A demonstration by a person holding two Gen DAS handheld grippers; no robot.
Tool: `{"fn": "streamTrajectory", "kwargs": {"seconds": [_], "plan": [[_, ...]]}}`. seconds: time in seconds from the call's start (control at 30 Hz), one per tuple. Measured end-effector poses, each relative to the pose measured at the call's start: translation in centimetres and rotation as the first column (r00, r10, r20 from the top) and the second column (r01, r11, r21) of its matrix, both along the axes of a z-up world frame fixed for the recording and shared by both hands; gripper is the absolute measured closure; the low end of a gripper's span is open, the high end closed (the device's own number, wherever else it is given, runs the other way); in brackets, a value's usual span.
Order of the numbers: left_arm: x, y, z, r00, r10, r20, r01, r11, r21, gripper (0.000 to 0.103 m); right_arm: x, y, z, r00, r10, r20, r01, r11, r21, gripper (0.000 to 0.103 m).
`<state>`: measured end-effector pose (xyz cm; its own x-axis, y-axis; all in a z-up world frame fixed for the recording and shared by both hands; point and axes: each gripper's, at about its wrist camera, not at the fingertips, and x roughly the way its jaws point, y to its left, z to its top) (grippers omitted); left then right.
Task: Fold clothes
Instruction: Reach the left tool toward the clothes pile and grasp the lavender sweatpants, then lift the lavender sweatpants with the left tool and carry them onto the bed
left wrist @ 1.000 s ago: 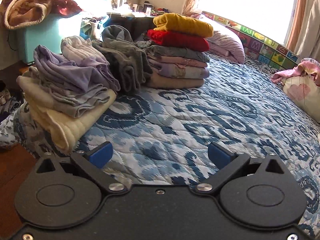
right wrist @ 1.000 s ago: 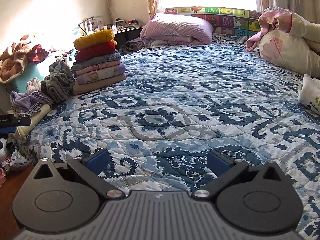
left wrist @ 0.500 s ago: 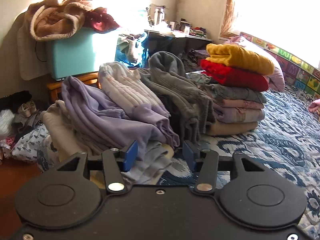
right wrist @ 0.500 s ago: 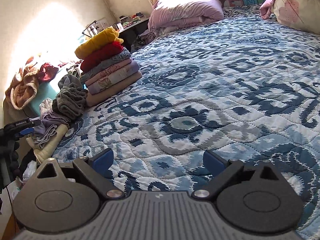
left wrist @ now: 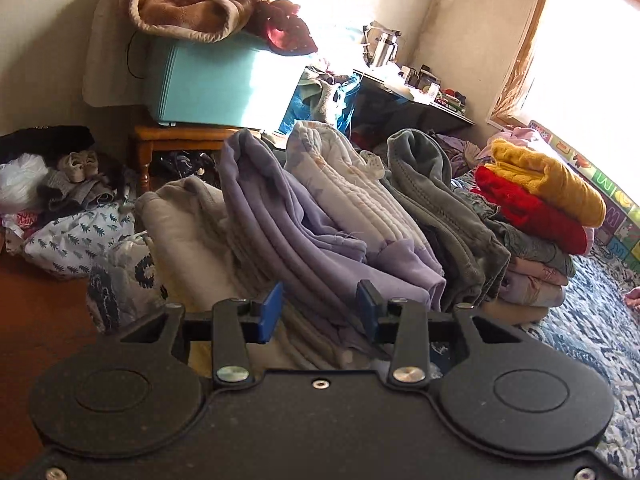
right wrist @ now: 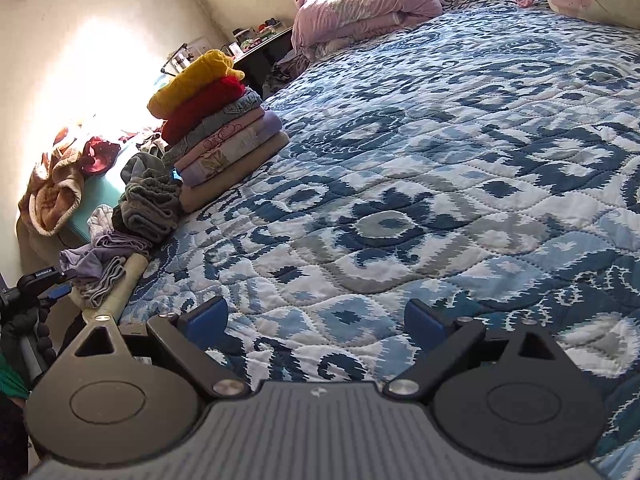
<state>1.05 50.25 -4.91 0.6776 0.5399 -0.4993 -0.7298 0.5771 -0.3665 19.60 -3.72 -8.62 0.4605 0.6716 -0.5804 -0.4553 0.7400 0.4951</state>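
Left gripper (left wrist: pixel 318 312): jaws drawn partway together, blue pads on either side of the edge of the lavender garment (left wrist: pixel 304 232); whether the pads actually press the cloth I cannot tell.
Lavender garment: lies on top of a cream folded piece (left wrist: pixel 188 220), at the near corner of the bed, beside a pale quilted piece (left wrist: pixel 352 184).
Grey garment (left wrist: pixel 436 200): bunched and leaning, just to the right of the quilted piece, touching the neat stack.
Neat stack (right wrist: pixel 222 136): folded clothes piled flat on the quilt at the bed's edge; yellow sweater (right wrist: pixel 192 80) on top, red one (right wrist: pixel 204 110) under it, then denim, pinks and a tan piece at the bottom.
Right gripper (right wrist: pixel 316 320): jaws spread wide, nothing between them, held low over the blue patterned quilt (right wrist: pixel 440 160), well apart from the clothes.
Pillow (right wrist: pixel 360 4): pale purple, at the head of the bed.
Teal box (left wrist: pixel 224 84): on a wooden stand beside the bed, a brown blanket (left wrist: pixel 188 4) heaped on top.
Floor by the bed: more loose clothes and a white bag (left wrist: pixel 20 180).
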Motion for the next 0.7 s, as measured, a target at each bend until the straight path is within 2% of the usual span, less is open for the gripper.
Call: {"fn": "streamTrajectory", "kwargs": {"seconds": [0.13,0.27,0.3,0.33,0.43,0.7], "plan": [[1.4,1.6,-0.4,1.0,0.02,0.016,-0.019,0.998,-0.067,0.064,-0.3,0.2,0.0,1.0,0.002,-0.005,-0.002,1.0,-0.009,0.006],[2.5,3.1,-0.9,0.999,0.045,-0.001,-0.045,0.989,-0.143,0.062,-0.6,0.0,-0.5,1.0,-0.004,-0.018,0.004,1.0,-0.014,0.006],[2.5,3.1,-0.7,0.999,0.048,0.0,-0.048,0.989,-0.143,0.068,-0.7,-0.1,-0.6,1.0,-0.006,-0.021,0.005,1.0,-0.015,0.006],[2.5,2.8,-0.3,0.999,0.04,0.009,-0.039,0.99,-0.136,0.087,-0.8,-0.3,-0.7,1.0,-0.009,-0.024,0.009,1.0,-0.016,0.006],[2.2,1.8,1.3,0.999,0.01,0.04,-0.005,0.994,-0.113,0.094,-1.2,-0.9,-0.9,0.999,-0.017,-0.03,0.017,1.0,-0.013,0.006],[1.4,-0.9,5.3,0.99,-0.074,0.12,0.08,0.996,-0.046,0.098,-2.2,-3.6,-1.2,0.999,-0.041,-0.035,0.04,0.999,-0.015,0.005]]}}
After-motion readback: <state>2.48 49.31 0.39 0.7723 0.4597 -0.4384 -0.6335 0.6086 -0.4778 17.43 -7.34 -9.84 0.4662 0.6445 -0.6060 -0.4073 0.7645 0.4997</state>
